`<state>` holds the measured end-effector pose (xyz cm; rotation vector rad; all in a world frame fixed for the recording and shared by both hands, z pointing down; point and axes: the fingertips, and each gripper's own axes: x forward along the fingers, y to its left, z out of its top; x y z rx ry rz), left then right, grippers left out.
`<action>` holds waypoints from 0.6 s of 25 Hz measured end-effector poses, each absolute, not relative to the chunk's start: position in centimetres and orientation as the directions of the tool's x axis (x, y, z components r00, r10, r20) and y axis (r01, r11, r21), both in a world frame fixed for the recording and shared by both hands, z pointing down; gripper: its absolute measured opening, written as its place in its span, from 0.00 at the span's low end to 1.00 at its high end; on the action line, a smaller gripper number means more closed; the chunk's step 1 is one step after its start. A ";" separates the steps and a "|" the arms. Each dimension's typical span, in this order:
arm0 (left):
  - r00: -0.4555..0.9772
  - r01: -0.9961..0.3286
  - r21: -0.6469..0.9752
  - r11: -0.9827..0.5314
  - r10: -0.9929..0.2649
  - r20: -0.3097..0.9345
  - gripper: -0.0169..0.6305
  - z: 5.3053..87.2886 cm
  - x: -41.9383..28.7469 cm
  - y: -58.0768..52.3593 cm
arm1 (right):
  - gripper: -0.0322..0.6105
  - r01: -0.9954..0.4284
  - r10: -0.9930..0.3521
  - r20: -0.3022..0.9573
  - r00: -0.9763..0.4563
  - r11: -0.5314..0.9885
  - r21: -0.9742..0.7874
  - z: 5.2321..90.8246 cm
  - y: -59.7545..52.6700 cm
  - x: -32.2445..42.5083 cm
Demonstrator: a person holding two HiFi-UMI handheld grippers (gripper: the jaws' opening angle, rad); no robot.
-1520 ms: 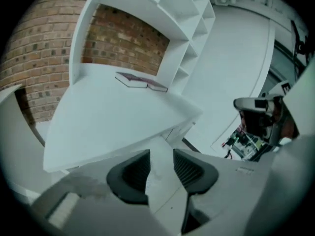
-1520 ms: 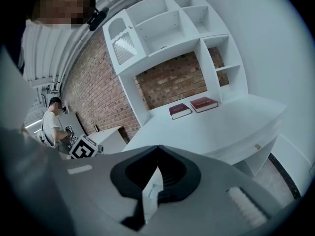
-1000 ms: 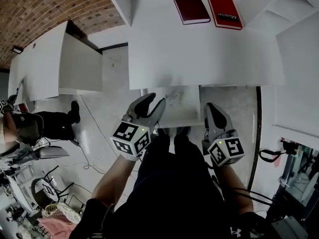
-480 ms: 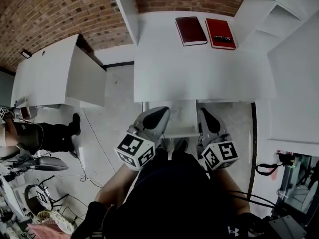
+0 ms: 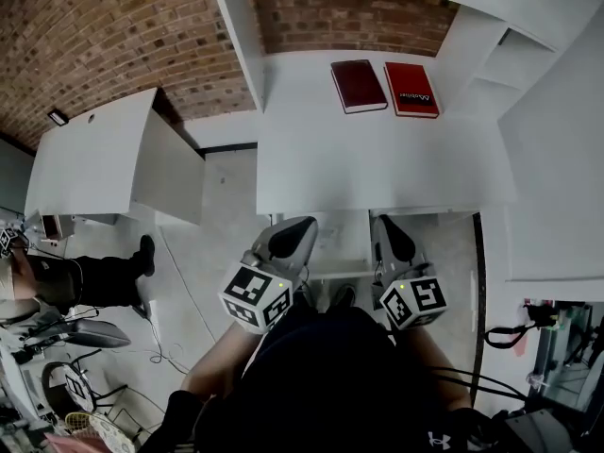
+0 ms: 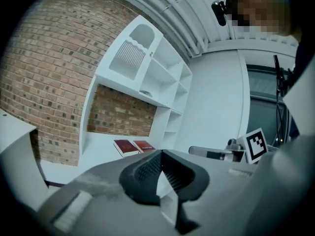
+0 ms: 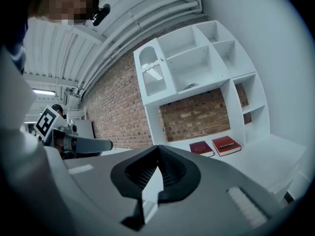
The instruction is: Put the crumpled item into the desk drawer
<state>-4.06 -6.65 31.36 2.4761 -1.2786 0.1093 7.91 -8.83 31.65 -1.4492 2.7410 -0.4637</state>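
Observation:
I see no crumpled item in any view. The white desk (image 5: 377, 159) has an open drawer (image 5: 338, 245) sticking out under its front edge. Both grippers hover over the person's lap, one at each side of the drawer. My left gripper (image 5: 300, 225) is shut with nothing between its pads; in its own view the left gripper (image 6: 161, 154) points up toward the desk and shelves. My right gripper (image 5: 384, 225) is also shut and empty; in its own view the right gripper (image 7: 158, 149) has its pads meeting at the tips.
A dark red book (image 5: 358, 85) and a red book (image 5: 411, 89) lie at the back of the desk against the brick wall (image 5: 123, 36). A white cabinet (image 5: 104, 159) stands to the left and a white shelf unit (image 5: 538, 64) to the right. Another person (image 5: 57, 276) sits far left.
My left gripper's jaws have gone from wide open to shut. Both grippers have drawn back slightly toward the person's lap. The head view has tilted up, showing more of the wall.

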 end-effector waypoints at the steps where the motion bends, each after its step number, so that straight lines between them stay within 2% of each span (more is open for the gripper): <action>1: 0.586 -0.806 0.264 -0.530 -0.779 0.225 0.03 31.3 -4.0 -6.7 | 0.05 -0.806 -0.807 0.127 -0.576 0.536 -0.250 31.4 -8.9 7.8; 8: 0.560 -0.824 0.239 -0.514 -0.803 0.205 0.03 30.9 -4.7 -6.7 | 0.05 -0.805 -0.804 0.111 -0.585 0.558 -0.203 30.1 -8.9 7.1; 15: 0.487 -0.865 0.250 -0.435 -0.847 0.213 0.03 31.4 -7.5 -7.3 | 0.05 -0.794 -0.790 0.111 -0.602 0.579 -0.186 29.8 -8.9 6.5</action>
